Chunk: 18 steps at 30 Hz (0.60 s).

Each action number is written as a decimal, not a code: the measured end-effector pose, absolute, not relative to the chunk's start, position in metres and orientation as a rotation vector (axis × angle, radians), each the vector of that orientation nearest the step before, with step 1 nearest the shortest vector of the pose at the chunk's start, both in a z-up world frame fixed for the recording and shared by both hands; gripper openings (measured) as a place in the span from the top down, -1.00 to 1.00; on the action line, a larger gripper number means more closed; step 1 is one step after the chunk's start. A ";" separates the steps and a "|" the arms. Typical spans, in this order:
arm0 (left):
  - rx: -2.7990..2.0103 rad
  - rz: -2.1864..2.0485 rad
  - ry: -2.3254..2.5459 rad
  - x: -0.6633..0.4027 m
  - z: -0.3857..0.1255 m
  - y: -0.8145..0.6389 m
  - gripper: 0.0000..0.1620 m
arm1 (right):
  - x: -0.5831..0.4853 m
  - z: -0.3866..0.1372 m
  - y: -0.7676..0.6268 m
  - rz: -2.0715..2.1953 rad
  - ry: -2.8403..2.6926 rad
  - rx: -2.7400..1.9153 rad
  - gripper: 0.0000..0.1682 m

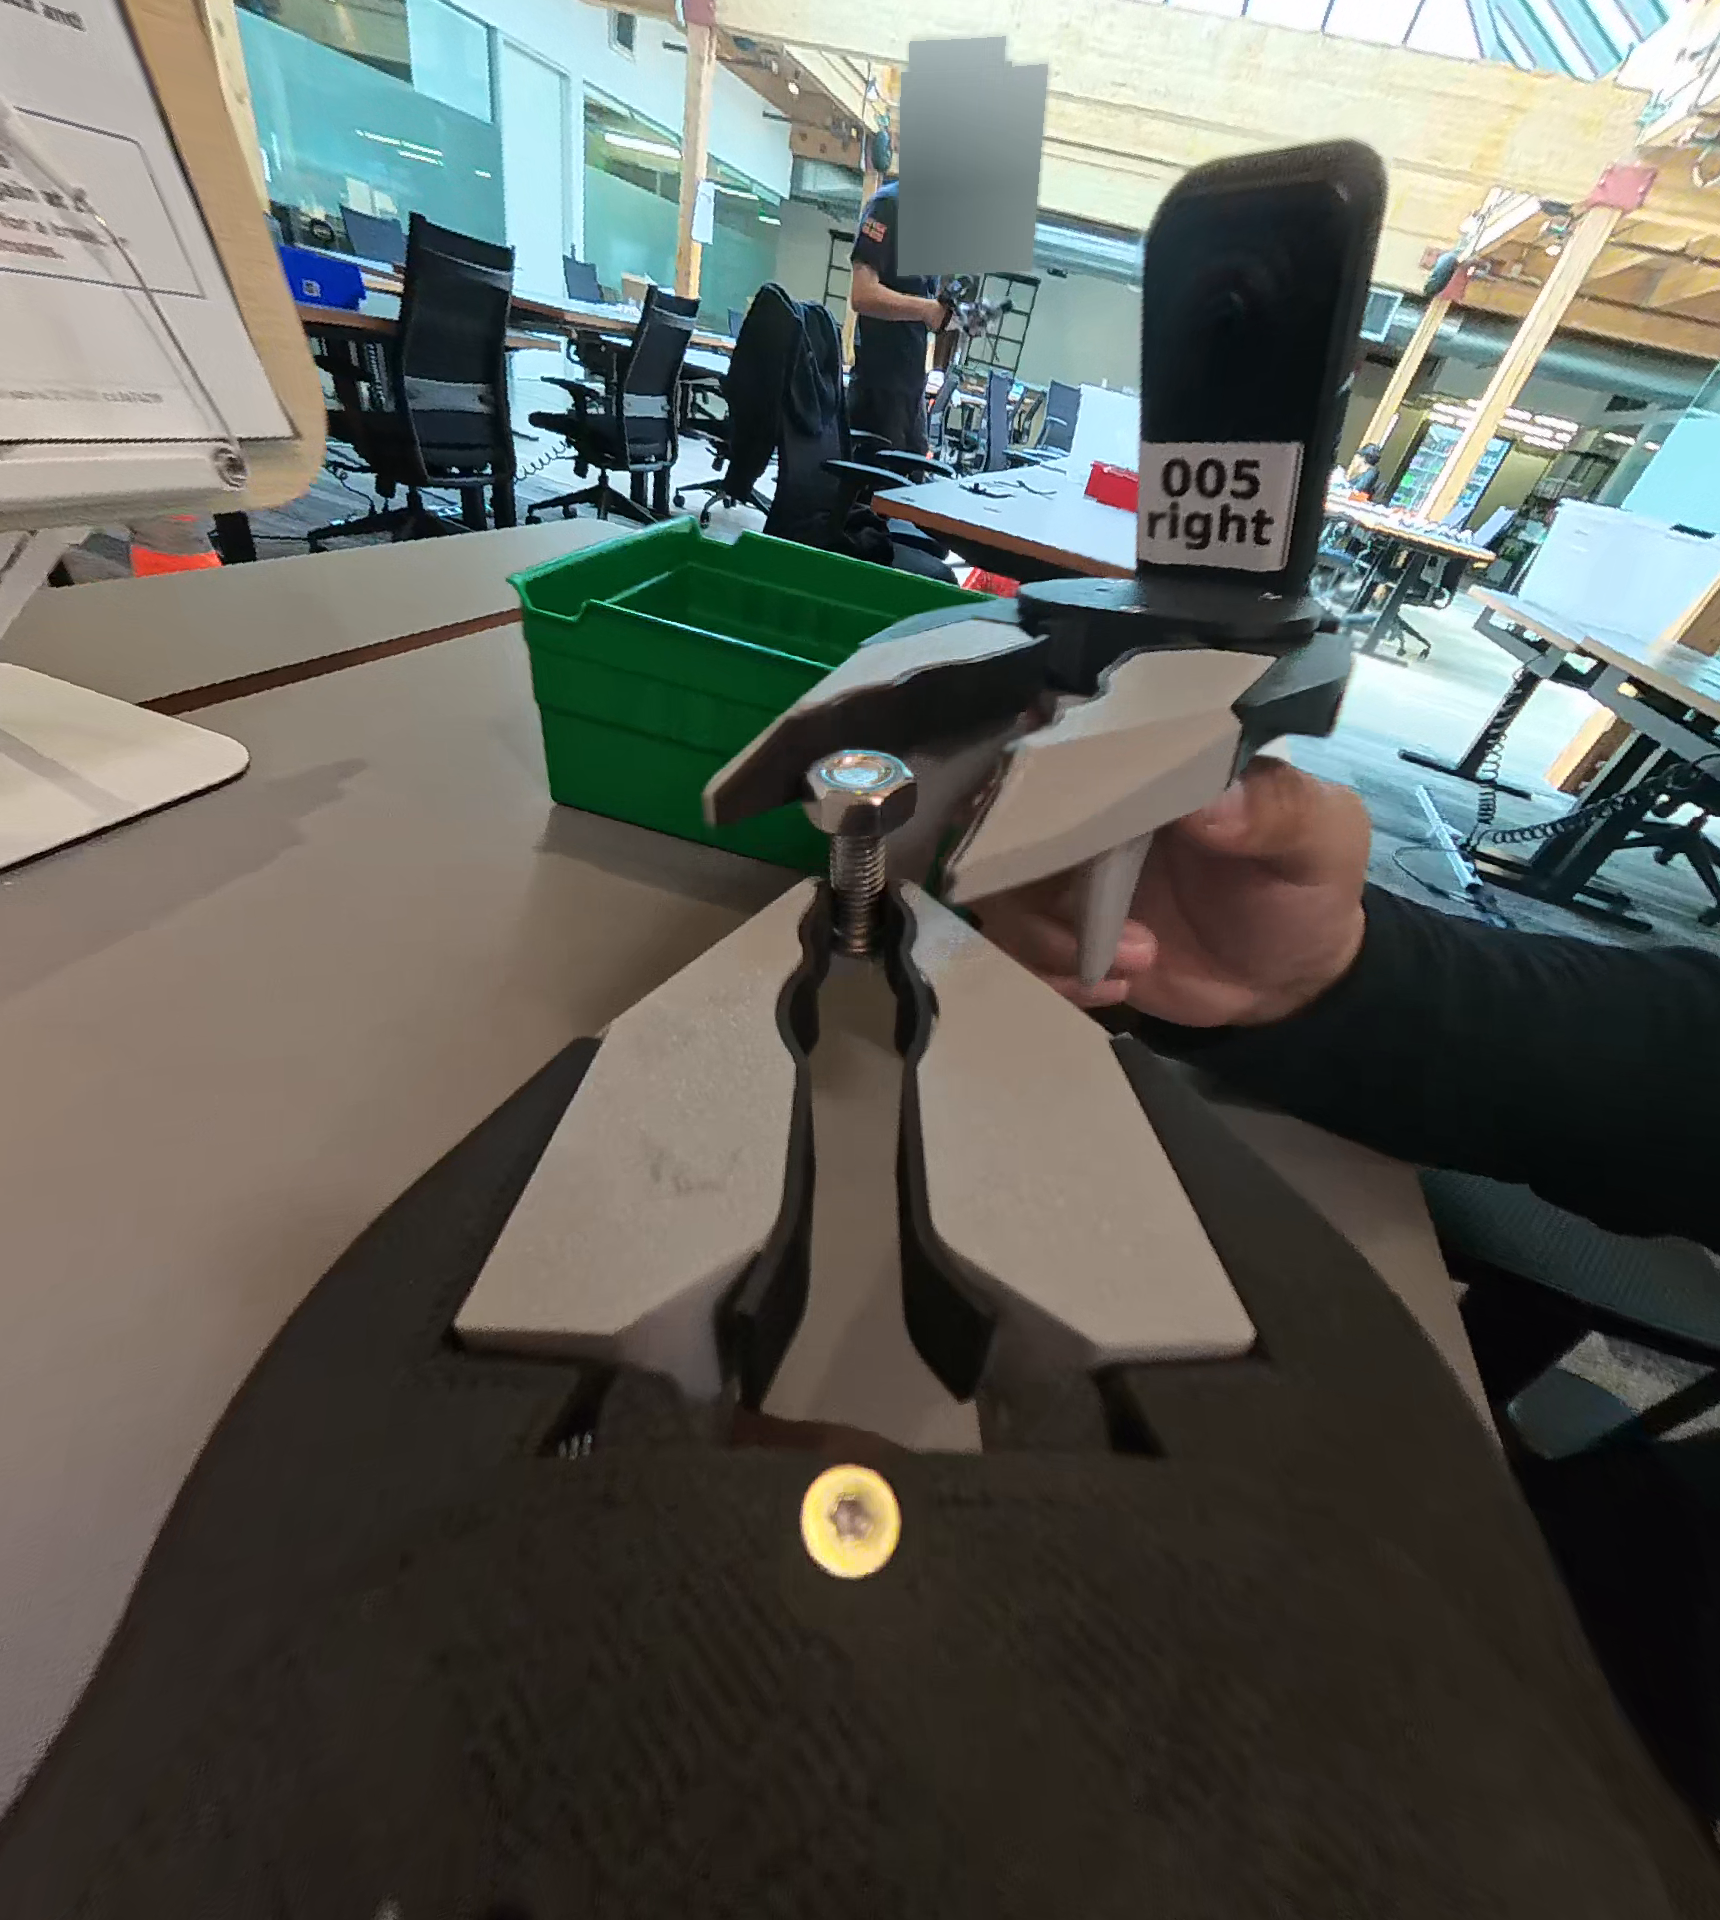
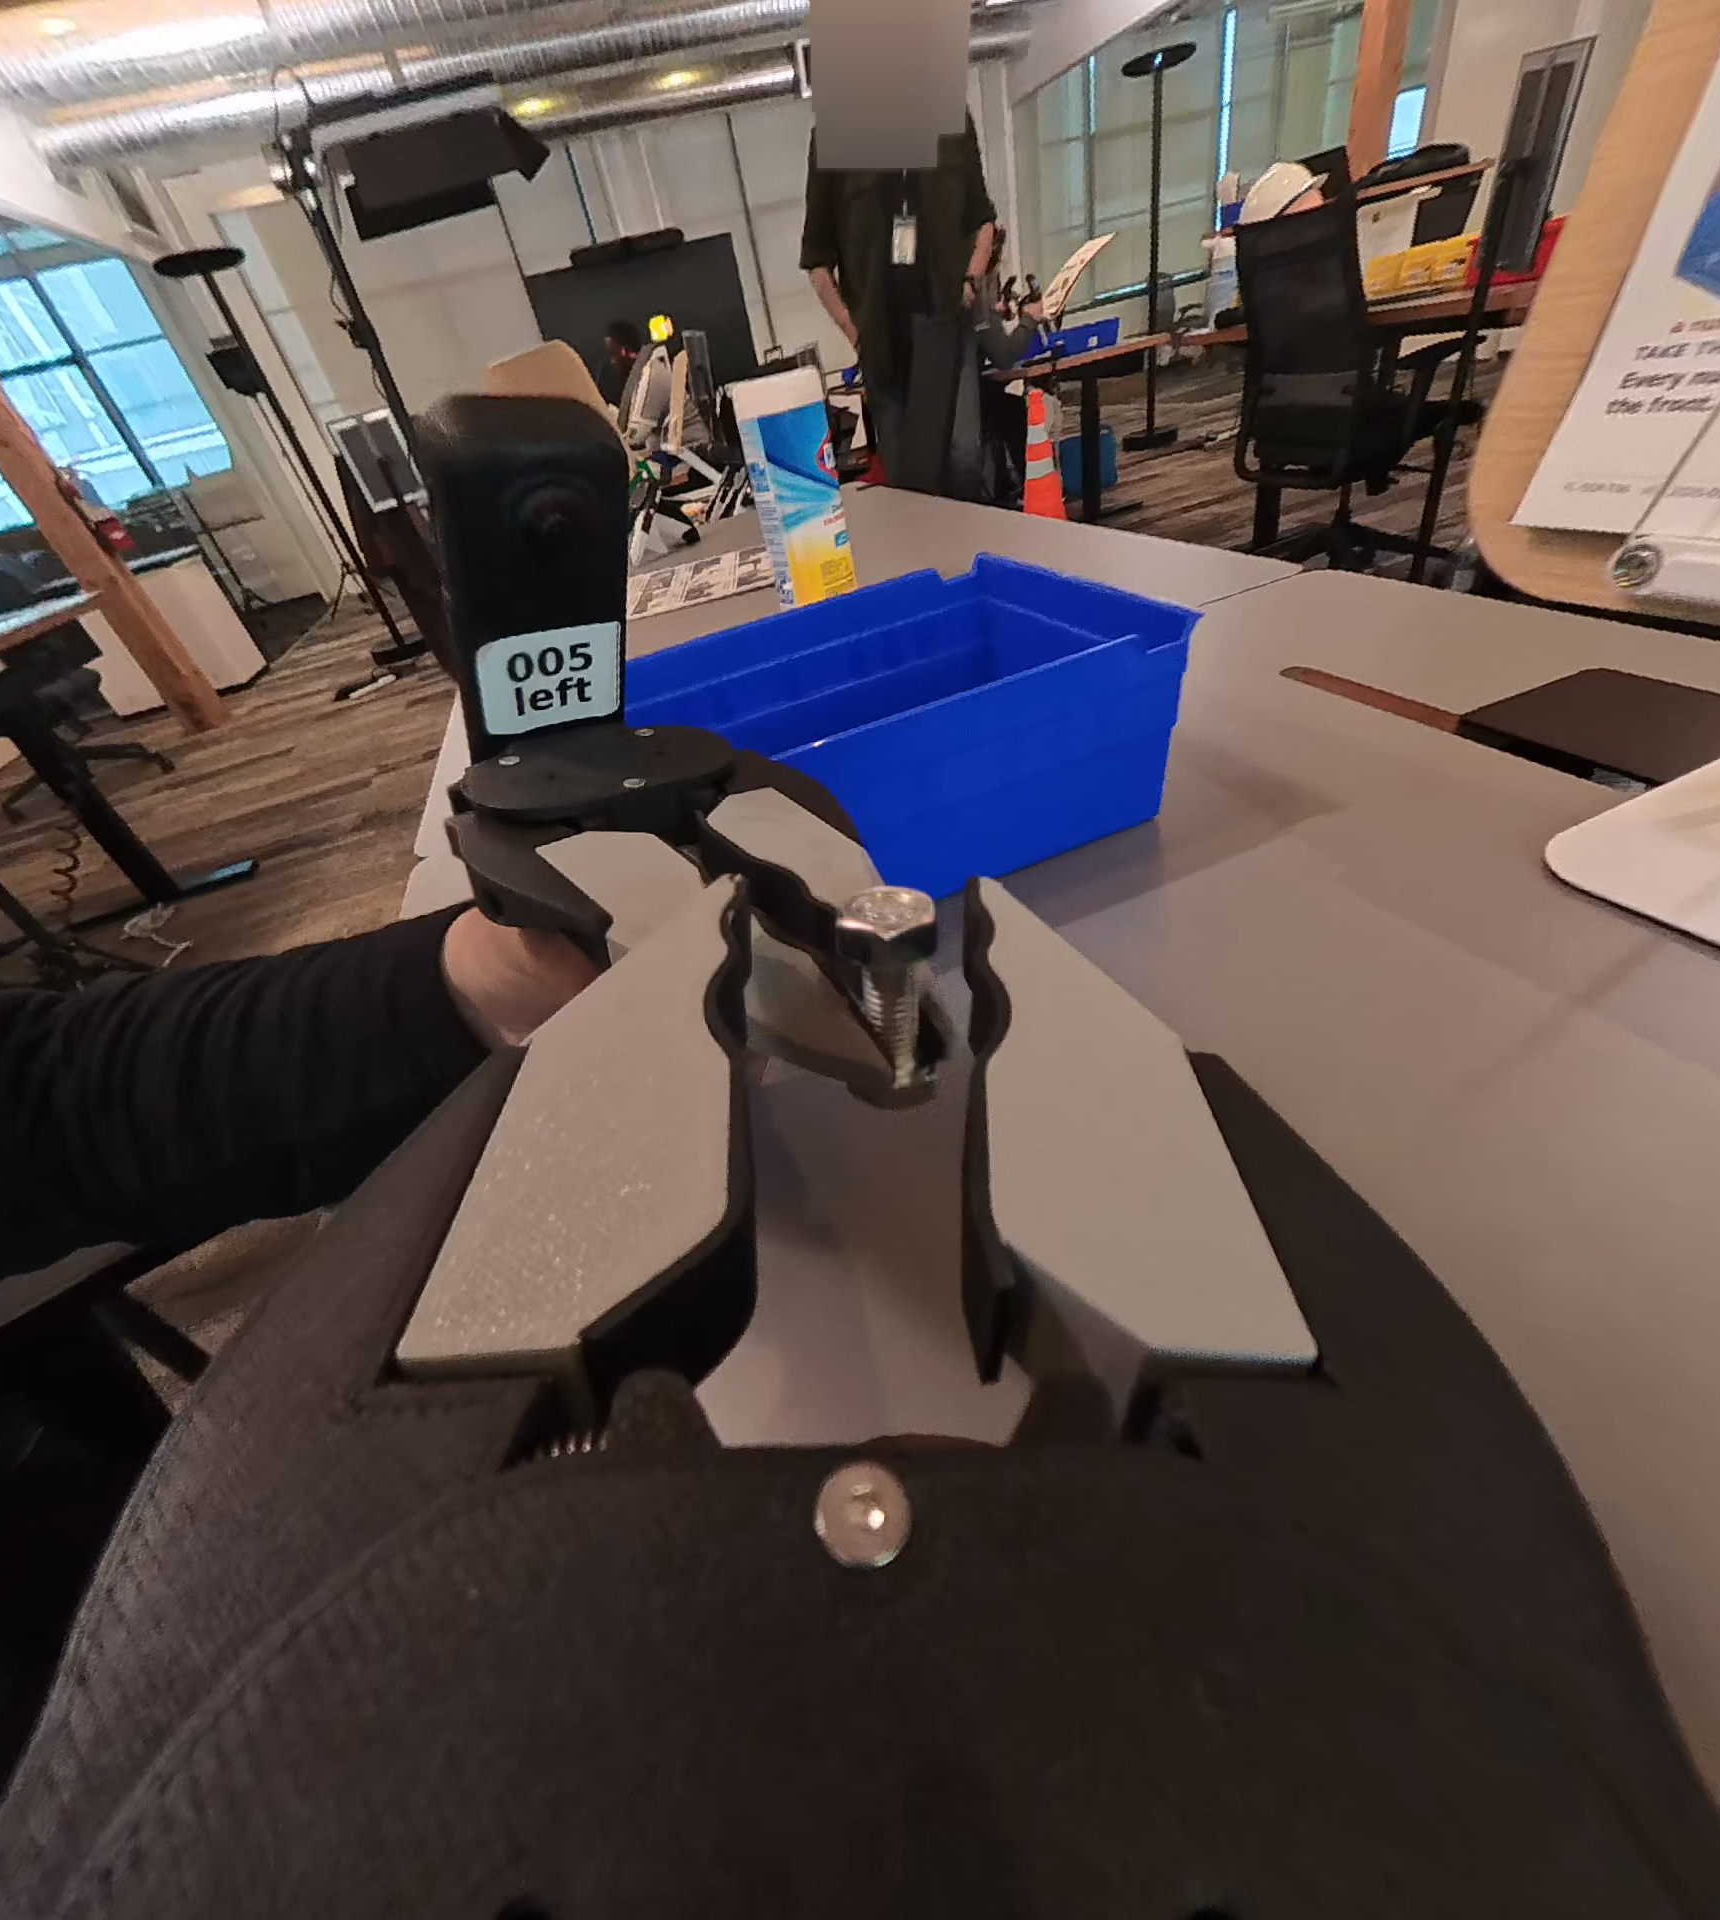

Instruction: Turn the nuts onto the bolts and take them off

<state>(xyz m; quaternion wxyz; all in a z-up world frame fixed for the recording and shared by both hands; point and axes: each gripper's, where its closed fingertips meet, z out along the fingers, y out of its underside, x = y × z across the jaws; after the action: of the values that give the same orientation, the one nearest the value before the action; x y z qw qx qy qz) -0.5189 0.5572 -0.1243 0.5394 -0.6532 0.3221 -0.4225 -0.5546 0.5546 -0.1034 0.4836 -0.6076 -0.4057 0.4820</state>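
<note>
Left gripper (image 1: 856, 925) jaws clenched on the bolt (image 1: 858, 844), gripping the lower thread; bolt upright, hex head up, held above the tabletop (image 1: 212, 1018). Right gripper (image 2: 856, 966) jaws released, spread either side of the bolt (image 2: 892, 977), not touching it as far as I can tell. No nut visible on the thread. Green bin (image 1: 669, 665) just behind the bolt in the left wrist view; blue bin (image 2: 970, 717) behind it in the right wrist view.
</note>
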 end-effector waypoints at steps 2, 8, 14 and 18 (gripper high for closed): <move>-1.550 -1.008 0.737 -0.524 -0.121 0.560 0.92 | -0.548 -0.097 0.559 1.190 -0.950 -1.467 0.55; -1.550 -1.013 0.713 -0.527 -0.119 0.563 0.92 | -0.545 -0.093 0.557 1.199 -0.953 -1.442 0.67; -1.550 -1.021 0.800 -0.510 -0.127 0.550 0.92 | -0.563 -0.105 0.546 1.191 -1.025 -1.461 0.53; -1.557 -0.995 0.793 -0.512 -0.128 0.554 0.92 | -0.559 -0.104 0.550 1.160 -1.018 -1.462 0.56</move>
<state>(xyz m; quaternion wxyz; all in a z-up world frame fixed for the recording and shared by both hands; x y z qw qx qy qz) -0.5124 0.5538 -0.1279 0.5360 -0.6538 0.3329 -0.4177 -0.5589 0.5500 -0.1042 0.4864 -0.6009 -0.4186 0.4766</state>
